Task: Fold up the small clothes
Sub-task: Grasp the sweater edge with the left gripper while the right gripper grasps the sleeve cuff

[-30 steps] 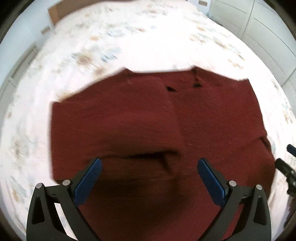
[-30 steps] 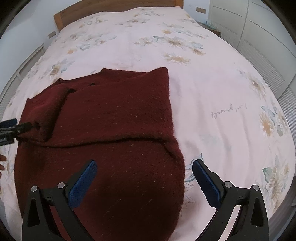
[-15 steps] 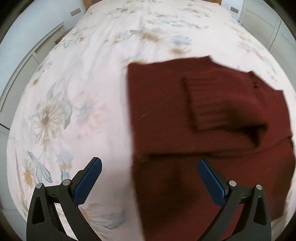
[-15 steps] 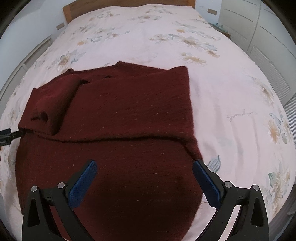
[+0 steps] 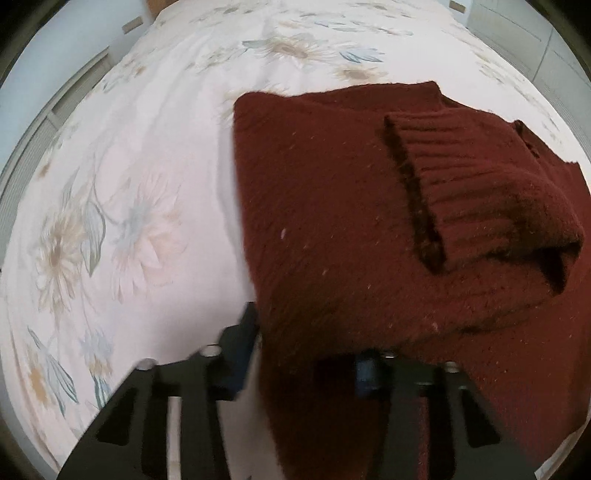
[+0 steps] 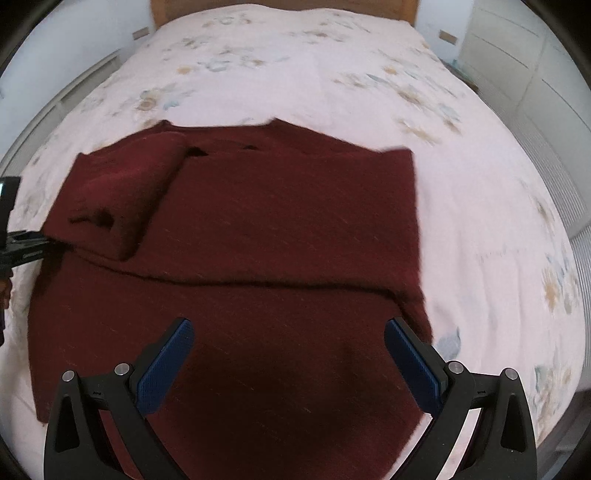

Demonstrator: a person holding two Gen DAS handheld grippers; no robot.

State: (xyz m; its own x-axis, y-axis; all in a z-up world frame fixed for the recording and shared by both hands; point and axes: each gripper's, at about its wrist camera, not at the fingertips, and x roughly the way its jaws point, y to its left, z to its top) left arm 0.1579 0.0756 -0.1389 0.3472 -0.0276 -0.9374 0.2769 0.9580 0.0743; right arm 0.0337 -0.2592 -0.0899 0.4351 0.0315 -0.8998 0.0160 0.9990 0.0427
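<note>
A dark red knit sweater (image 5: 351,221) lies flat on the bed, with one sleeve (image 5: 480,192) folded across its chest, ribbed cuff up. My left gripper (image 5: 306,343) is at the sweater's left side edge, pointing steeply down. Its jaws are closing, and a bunched fold of the edge fills the gap between them. In the right wrist view the sweater (image 6: 258,221) spreads across the middle. My right gripper (image 6: 288,354) hangs open over its lower half with nothing gripped. The left gripper (image 6: 22,247) shows there at the sweater's left edge.
The bed (image 6: 480,221) has a pale pink floral sheet, with bare sheet to the left and right of the sweater. A wooden headboard (image 6: 280,7) stands at the far end. White wardrobe doors (image 6: 517,55) line the right side. A hand (image 6: 4,291) shows at the left border.
My left gripper moved from over the sweater's middle to its left edge and sank, and its jaws went from wide open to narrow around the fabric. My right gripper shifted left over the sweater.
</note>
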